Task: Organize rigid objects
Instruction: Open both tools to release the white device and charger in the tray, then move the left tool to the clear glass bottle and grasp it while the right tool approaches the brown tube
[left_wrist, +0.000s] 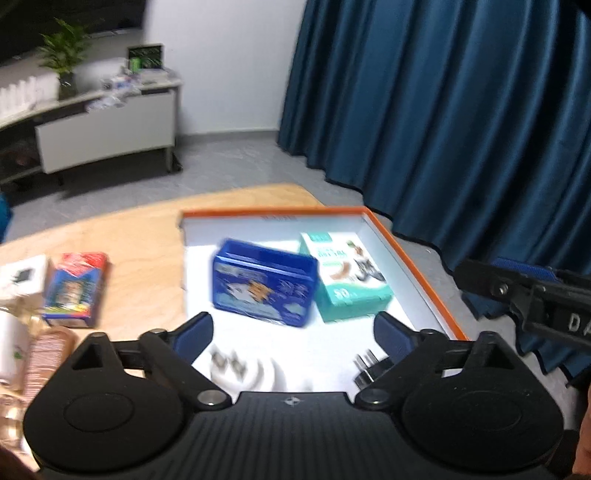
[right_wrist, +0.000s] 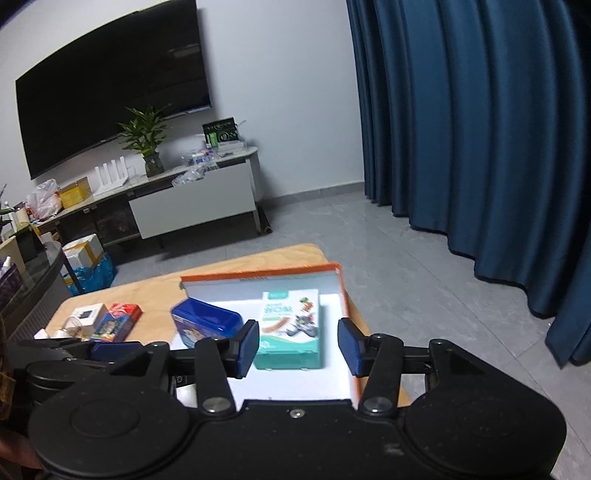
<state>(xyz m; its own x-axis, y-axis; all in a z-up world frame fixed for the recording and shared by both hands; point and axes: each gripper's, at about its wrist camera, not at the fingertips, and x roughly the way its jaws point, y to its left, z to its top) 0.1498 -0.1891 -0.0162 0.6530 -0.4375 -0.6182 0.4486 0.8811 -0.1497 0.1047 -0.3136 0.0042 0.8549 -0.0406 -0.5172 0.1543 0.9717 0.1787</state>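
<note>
Tin (left_wrist: 264, 282) left of carton (left_wrist: 345, 278)

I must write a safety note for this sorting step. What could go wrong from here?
1. The blue tin sits tilted in the orange-rimmed tray, close against the teal box; it may tip or push the box.
2. The tray's right side reaches the table edge, so a push might slide it off.
3. Small plugs lie under the open left claw and could be knocked.

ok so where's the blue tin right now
The blue tin sits inside the orange-edged tray, on its left half, right beside the teal box on its right; neither tool holds it.
</note>
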